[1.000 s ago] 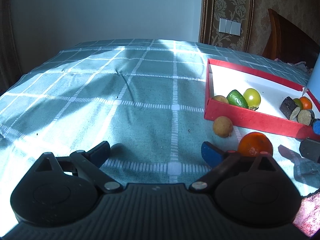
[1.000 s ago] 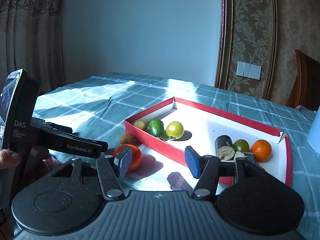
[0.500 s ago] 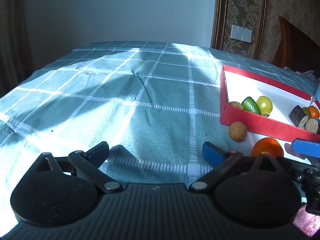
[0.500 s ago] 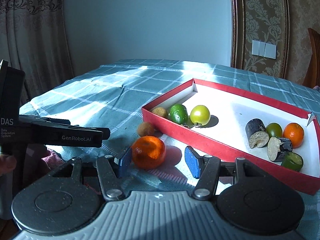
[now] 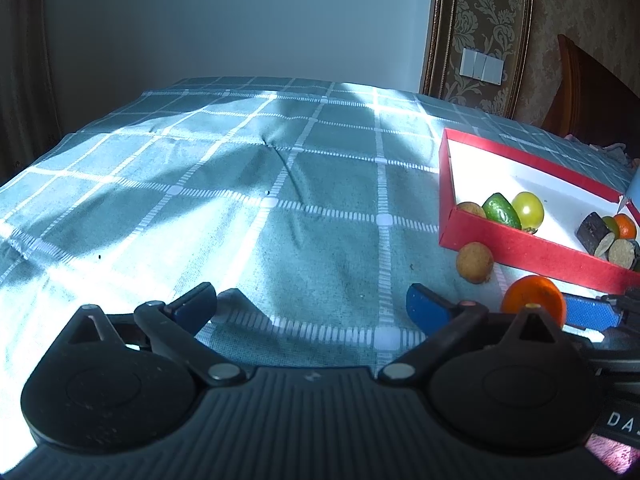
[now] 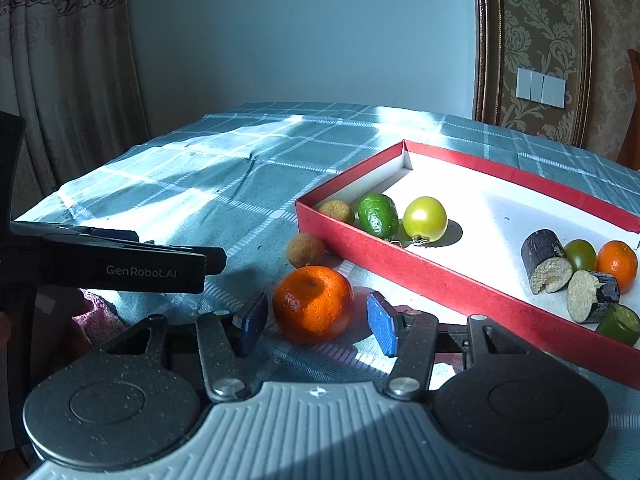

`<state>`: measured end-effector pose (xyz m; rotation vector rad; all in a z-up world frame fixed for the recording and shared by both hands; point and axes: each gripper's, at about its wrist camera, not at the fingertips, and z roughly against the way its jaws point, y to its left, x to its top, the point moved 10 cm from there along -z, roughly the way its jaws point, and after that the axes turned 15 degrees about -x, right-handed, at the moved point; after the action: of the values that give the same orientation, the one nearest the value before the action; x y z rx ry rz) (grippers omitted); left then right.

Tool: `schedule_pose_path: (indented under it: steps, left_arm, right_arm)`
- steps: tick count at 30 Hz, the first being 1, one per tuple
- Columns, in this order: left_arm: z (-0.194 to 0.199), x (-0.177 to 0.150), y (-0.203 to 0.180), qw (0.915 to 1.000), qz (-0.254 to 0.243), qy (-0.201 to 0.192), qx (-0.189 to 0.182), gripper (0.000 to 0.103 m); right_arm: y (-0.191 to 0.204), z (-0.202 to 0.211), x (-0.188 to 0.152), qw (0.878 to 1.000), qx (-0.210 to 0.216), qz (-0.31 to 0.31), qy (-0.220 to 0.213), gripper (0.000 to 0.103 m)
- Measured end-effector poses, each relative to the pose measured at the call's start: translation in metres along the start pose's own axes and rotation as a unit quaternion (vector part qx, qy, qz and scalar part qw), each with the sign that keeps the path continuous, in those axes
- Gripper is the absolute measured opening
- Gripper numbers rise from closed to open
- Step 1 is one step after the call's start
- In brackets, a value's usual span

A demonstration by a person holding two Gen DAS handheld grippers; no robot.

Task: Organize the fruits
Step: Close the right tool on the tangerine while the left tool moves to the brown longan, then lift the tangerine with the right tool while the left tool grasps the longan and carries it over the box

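An orange (image 6: 312,300) lies on the checked cloth just outside the red box (image 6: 400,264). My right gripper (image 6: 317,316) straddles it and its jaws are closing; the left pad is near the peel, while a gap shows at the right pad. A small brown round fruit (image 6: 306,250) rests behind the orange against the box wall. In the left wrist view the orange (image 5: 532,298) and brown fruit (image 5: 474,262) sit at the right. My left gripper (image 5: 310,298) stands open over bare cloth with nothing between its fingers.
The box holds an avocado (image 6: 378,216), a green tomato (image 6: 425,219), a small brown fruit (image 6: 338,211), dark cut pieces (image 6: 548,260) and a small orange (image 6: 618,264). The left gripper's black body (image 6: 120,268) reaches in from the left. A wooden chair (image 5: 592,88) stands behind the table.
My right gripper has come forward and down until the orange sits between its jaws, and the jaws have narrowed. The left gripper has hardly moved.
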<state>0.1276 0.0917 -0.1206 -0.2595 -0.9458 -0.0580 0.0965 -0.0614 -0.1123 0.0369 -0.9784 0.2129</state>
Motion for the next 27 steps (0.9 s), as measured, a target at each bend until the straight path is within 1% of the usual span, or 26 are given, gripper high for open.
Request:
schedule_pose_path:
  steps: [3,6,9,11,13,16,18,19,21,24,26,27]
  left_arm:
    - [0.001,0.001,-0.002,1.0000,-0.007,-0.001,0.006,0.101]
    - [0.003,0.003,-0.009,0.9996,-0.027,-0.005,0.005,0.101]
    - [0.006,0.008,-0.024,0.9989,-0.043,-0.010,-0.015,0.101]
    - [0.007,0.011,-0.035,0.9978,-0.059,-0.013,-0.028,0.101]
    - [0.005,0.014,-0.050,0.9954,-0.087,-0.016,-0.036,0.102]
    - [-0.005,0.014,-0.068,0.9916,-0.117,-0.006,-0.056,0.103]
    - [-0.011,0.013,-0.077,0.9896,-0.126,0.001,-0.070,0.103]
    - [-0.015,0.012,-0.080,0.9887,-0.130,0.005,-0.074,0.102]
    - [-0.022,0.011,-0.085,0.9872,-0.137,0.015,-0.079,0.087]
    - [-0.029,0.011,-0.090,0.9853,-0.137,0.025,-0.099,0.086]
    - [-0.033,0.011,-0.090,0.9854,-0.136,0.029,-0.098,0.085]
    - [-0.035,0.012,-0.090,0.9853,-0.135,0.030,-0.100,0.082]
  right_arm:
    - [-0.002,0.001,0.000,1.000,-0.002,-0.006,-0.003,0.044]
    - [-0.006,0.005,-0.001,1.000,-0.005,-0.010,-0.006,0.043]
    - [-0.019,0.015,-0.002,1.000,-0.019,-0.013,-0.016,0.043]
    - [-0.031,0.023,-0.004,0.999,-0.040,-0.004,-0.024,0.043]
    - [-0.045,0.029,-0.007,0.998,-0.060,0.000,-0.029,0.043]
    - [-0.066,0.034,-0.014,0.997,-0.080,-0.009,-0.023,0.043]
    - [-0.079,0.036,-0.018,0.996,-0.088,-0.020,-0.017,0.043]
    - [-0.085,0.037,-0.020,0.995,-0.093,-0.027,-0.017,0.043]
    - [-0.093,0.037,-0.023,0.994,-0.098,-0.039,-0.015,0.043]
    - [-0.101,0.036,-0.025,0.994,-0.097,-0.055,-0.014,0.043]
    - [-0.104,0.036,-0.025,0.993,-0.097,-0.059,-0.015,0.043]
    - [-0.105,0.036,-0.025,0.993,-0.096,-0.060,-0.017,0.043]
